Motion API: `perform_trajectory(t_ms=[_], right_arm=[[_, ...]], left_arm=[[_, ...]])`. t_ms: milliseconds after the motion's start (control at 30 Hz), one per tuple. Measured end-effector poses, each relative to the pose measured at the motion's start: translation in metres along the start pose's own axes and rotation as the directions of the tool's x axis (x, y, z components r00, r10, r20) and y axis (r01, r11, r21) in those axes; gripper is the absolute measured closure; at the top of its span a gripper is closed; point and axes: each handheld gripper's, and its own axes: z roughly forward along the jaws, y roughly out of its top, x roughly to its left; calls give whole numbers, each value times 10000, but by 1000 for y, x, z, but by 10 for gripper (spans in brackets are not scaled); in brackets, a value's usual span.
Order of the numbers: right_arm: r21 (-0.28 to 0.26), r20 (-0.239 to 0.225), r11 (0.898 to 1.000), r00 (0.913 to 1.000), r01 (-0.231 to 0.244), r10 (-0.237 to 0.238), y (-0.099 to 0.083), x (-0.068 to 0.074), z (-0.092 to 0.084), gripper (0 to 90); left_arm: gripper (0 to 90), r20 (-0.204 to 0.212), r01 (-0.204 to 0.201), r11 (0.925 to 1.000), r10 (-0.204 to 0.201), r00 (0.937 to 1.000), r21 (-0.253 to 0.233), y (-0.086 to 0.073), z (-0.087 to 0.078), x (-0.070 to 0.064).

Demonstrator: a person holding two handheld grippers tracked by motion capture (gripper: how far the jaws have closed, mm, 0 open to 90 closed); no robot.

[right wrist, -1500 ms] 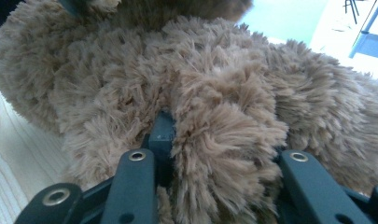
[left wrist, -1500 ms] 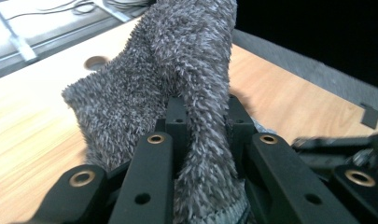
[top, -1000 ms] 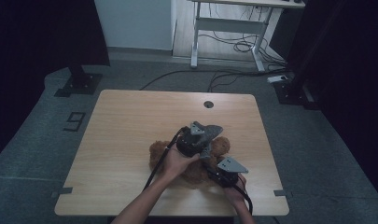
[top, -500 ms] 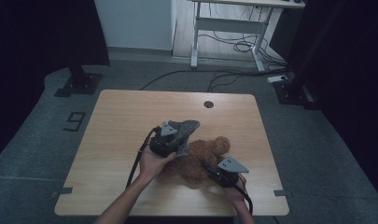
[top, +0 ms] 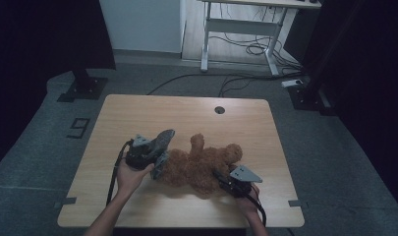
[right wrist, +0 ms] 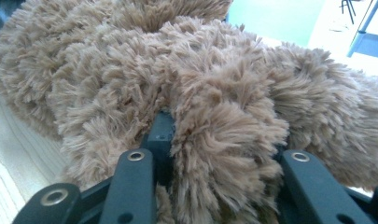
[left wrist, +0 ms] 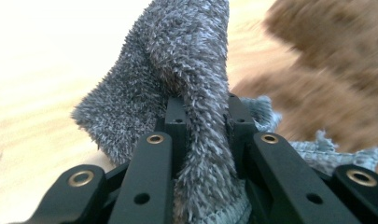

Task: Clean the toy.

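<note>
The pale rectangular wooden surface (top: 137,118) has rounded corners and a small dark round cable hole (top: 219,109) near the middle of its far edge, and it carries everything here. Largest on it is the shaggy brown plush teddy bear (top: 199,164), which lies flat a little right of centre and nearer the near edge than the far one, one limb sticking up toward the far edge and its rounder end turned toward the right edge. At the bear's left side, touching it, is the fuzzy grey terry cloth (top: 162,145), a folded piece whose upper flap rises toward the far edge while a thinner hemmed strip of it trails against the brown fur. The left tool (top: 155,157) lies left of centre, held in the person's left hand (top: 130,174), and its two black jaws are clamped on a pinched fold of the grey cloth (left wrist: 203,116), the pile bulging up between them. The right tool (top: 222,178) sits near the near edge, right of centre, at the bear's near right side, and its jaws are clamped on a thick tuft of the brown plush (right wrist: 214,140)
</note>
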Motion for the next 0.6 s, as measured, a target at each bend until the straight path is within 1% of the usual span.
perform_trajectory(t_ms=[67,100,133,200,267,300,367,400,467,500,533,600], right_arm=[[10,-38,10000,10000,-87,87,0,-1,0,603],[17,-67,9999,9999,-146,146,0,-1,-1,592],[20,-146,9996,9995,-276,277,0,-2,-1,560],[-16,-302,9986,9981,-533,532,0,-4,-2,513],[69,-447,9955,9945,-944,947,0,-7,-3,465],[99,-481,9947,9935,-1028,1032,0,-8,-3,453],[281,-486,9913,9903,-1288,1301,0,-11,-4,404],[442,-506,9874,9868,-1517,1538,0,-12,-4,390],[633,-610,9783,9777,-1972,2010,0,-15,-3,373],[699,-612,9754,9750,-2092,2135,0,-16,-2,379],[806,-663,9725,9723,-2185,2239,0,-16,-1,422],[856,-702,9751,9750,-2047,2108,1,-14,1,511]], left_arm=[[760,-1,147,9996,-147,9999,259,-8,3,5],[759,132,259,9989,-264,9996,396,-13,5,8],[758,217,315,9985,-325,9992,455,-16,6,8],[758,440,431,9973,-458,9980,597,-22,11,8],[759,490,488,9973,-515,9975,546,-24,14,5],[759,531,503,9973,-531,9972,537,-24,15,4],[761,643,629,9966,-662,9957,525,-25,16,4],[762,714,725,9960,-761,9945,513,-25,17,4],[765,949,960,9941,-1005,9904,511,-26,16,4],[768,1145,1128,9924,-1179,9864,500,-28,17,5],[771,1311,1305,9902,-1359,9820,489,-28,17,4],[777,1562,1606,9861,-1654,9738,428,-29,20,2]])
